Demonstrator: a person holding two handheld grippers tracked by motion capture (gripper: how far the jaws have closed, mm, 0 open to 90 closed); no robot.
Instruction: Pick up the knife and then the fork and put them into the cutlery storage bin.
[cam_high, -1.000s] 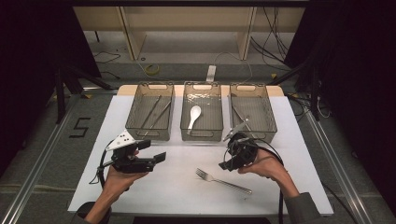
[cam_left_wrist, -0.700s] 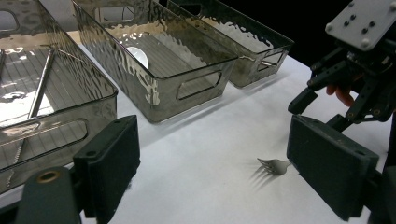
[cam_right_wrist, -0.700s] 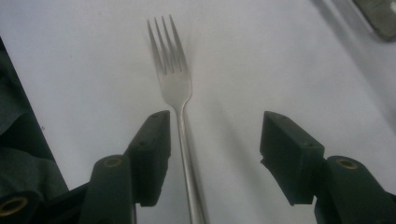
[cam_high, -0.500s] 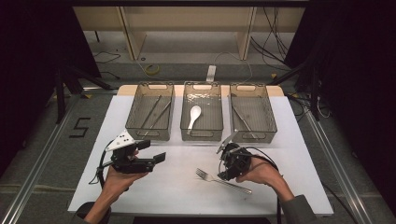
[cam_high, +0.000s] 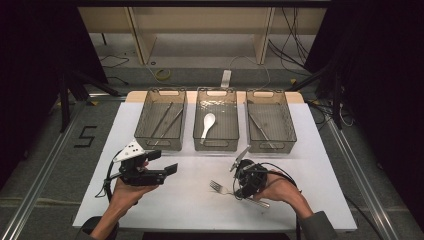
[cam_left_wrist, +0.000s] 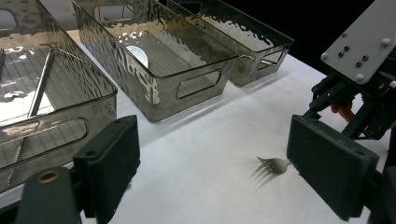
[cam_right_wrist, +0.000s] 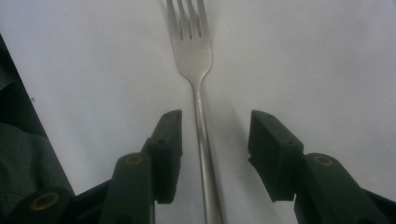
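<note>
white desk, fork lying flat, right gripper fingers closing, straddling its handle without touching, left gripper wide open, empty

Silver fork; white table; smoky rippled bins; black tongs.

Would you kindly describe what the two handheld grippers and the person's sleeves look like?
Both are black two-jaw tools with flat rectangular pads. The left gripper carries a pale grey three-cornered plate dotted with dark screws; the right gripper has a similar plate. A black cable loops from the right one. The sleeve is dark grey-green.
</note>
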